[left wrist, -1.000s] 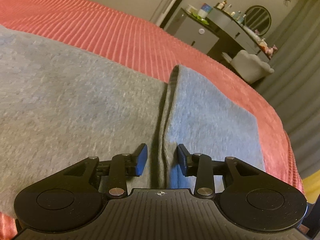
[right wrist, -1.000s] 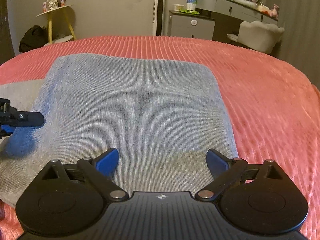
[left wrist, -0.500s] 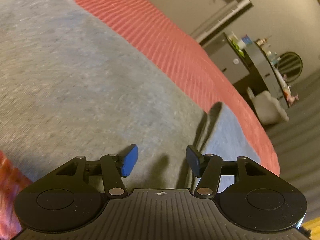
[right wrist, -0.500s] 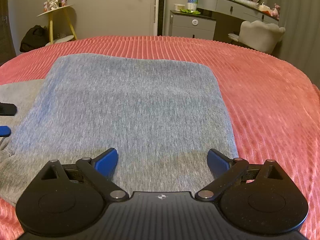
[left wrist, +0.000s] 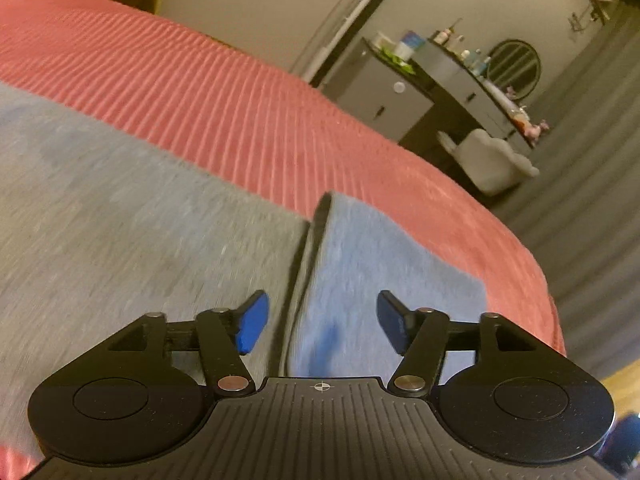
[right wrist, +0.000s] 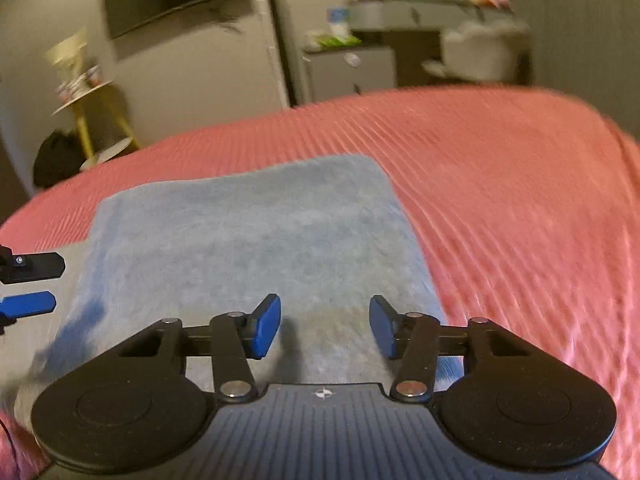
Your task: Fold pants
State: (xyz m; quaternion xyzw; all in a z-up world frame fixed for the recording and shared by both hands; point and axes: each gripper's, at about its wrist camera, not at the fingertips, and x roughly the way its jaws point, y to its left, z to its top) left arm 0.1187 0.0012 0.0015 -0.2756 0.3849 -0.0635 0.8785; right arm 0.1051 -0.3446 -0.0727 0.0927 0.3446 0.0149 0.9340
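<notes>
Grey pants (left wrist: 120,232) lie flat on a red ribbed bedspread (left wrist: 208,92). A folded-over layer (left wrist: 384,264) lies on their right part, its fold edge running away from me. My left gripper (left wrist: 320,324) is open and empty, low over that fold edge. In the right wrist view the folded layer (right wrist: 248,232) fills the middle. My right gripper (right wrist: 325,326) is open and empty above its near edge. The left gripper's fingers (right wrist: 28,304) show at the far left.
The bedspread (right wrist: 500,184) stretches to the right and beyond the pants. Past the bed stand a grey dresser (left wrist: 384,96), a white chair (left wrist: 492,160), a round mirror (left wrist: 514,64) and a yellow side table (right wrist: 92,116).
My left gripper has opened wider and swung back over the fold edge. My right gripper has narrowed its opening, lifted and tilted up, so more of the room shows.
</notes>
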